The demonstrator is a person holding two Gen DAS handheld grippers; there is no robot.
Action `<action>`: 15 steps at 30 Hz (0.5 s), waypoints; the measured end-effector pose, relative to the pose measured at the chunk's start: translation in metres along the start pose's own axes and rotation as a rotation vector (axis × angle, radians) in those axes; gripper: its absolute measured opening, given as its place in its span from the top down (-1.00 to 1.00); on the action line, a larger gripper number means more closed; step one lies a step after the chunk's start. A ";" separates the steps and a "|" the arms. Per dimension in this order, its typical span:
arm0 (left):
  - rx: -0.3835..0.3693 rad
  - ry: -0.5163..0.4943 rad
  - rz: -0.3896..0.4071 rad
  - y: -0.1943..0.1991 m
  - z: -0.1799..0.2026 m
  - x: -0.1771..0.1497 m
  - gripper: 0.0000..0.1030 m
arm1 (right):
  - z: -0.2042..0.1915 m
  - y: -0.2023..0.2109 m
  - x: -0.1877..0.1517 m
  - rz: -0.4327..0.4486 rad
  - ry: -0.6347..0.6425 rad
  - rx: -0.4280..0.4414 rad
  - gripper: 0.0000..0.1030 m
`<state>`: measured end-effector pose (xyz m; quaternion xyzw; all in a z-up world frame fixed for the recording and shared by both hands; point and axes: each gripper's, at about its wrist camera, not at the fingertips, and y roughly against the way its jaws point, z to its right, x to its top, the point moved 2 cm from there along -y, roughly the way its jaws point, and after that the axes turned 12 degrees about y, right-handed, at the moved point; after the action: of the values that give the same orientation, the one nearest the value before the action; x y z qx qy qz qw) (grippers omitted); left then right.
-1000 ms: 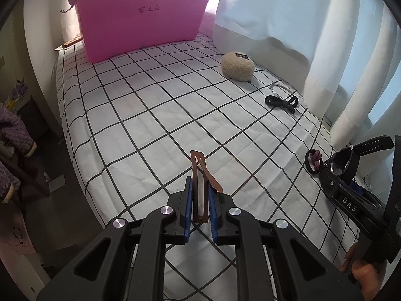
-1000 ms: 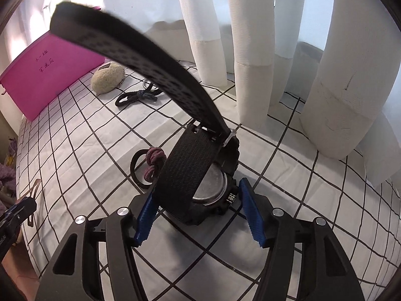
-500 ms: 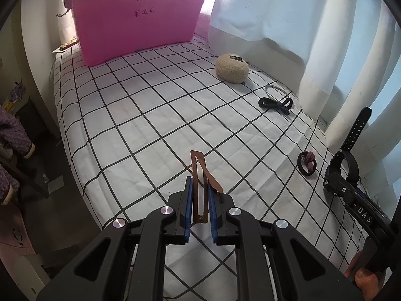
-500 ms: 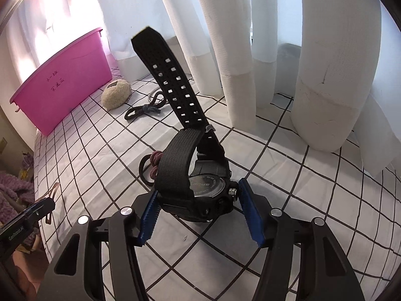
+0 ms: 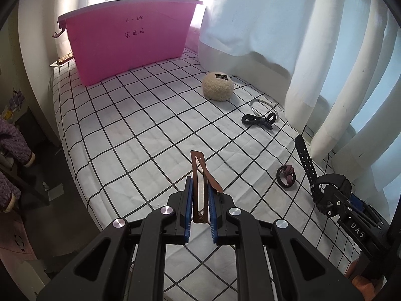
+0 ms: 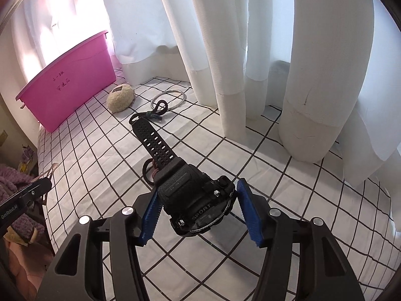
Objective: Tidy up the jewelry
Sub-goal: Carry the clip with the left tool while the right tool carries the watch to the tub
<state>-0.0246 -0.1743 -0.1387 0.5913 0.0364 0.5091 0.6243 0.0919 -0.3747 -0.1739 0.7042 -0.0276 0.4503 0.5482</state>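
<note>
Left wrist view is showing the left gripper (image 5: 199,209) clamping a brown clip (image 5: 199,188) above the bed (image 5: 140,135), while the right gripper (image 6: 196,209), fingers closing, is cradling the watch (image 6: 198,198): keeping both level toward the pink bin (image 5: 130,42) looks wise.

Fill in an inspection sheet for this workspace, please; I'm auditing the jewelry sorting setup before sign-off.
Surface: bed with a white black-grid sheet, wrinkled.
Job's things: brown hair clip in the left tongs; black sport watch in the right tongs; on the sheet, a maroon-knotted hair tie, a black bow tie, a silver bangle and a fluffy cream pouch.
Clutter: pink bin at the far end.
Grippers: left tongs shut on the clip; right tongs hold the watch, raised off the sheet.
Cables: nothing seen.
Surroundings: white curtains; purple knitted item beside the bed.
</note>
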 end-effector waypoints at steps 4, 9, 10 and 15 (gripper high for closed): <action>0.002 -0.005 0.009 0.013 0.003 0.008 0.76 | -0.003 0.014 0.012 0.020 0.012 0.014 -0.09; 0.018 -0.018 0.047 0.038 0.008 0.025 0.76 | -0.010 0.035 0.034 0.056 0.031 0.050 -0.09; 0.024 -0.025 0.063 0.044 0.009 0.029 0.76 | -0.013 0.038 0.039 0.061 0.036 0.061 -0.09; 0.041 -0.032 0.114 0.065 0.009 0.053 0.76 | -0.034 0.058 0.071 0.103 0.090 0.100 -0.09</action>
<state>-0.0320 -0.1591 -0.0557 0.6132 0.0032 0.5337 0.5824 0.0823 -0.3381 -0.0836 0.7074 -0.0167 0.5100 0.4891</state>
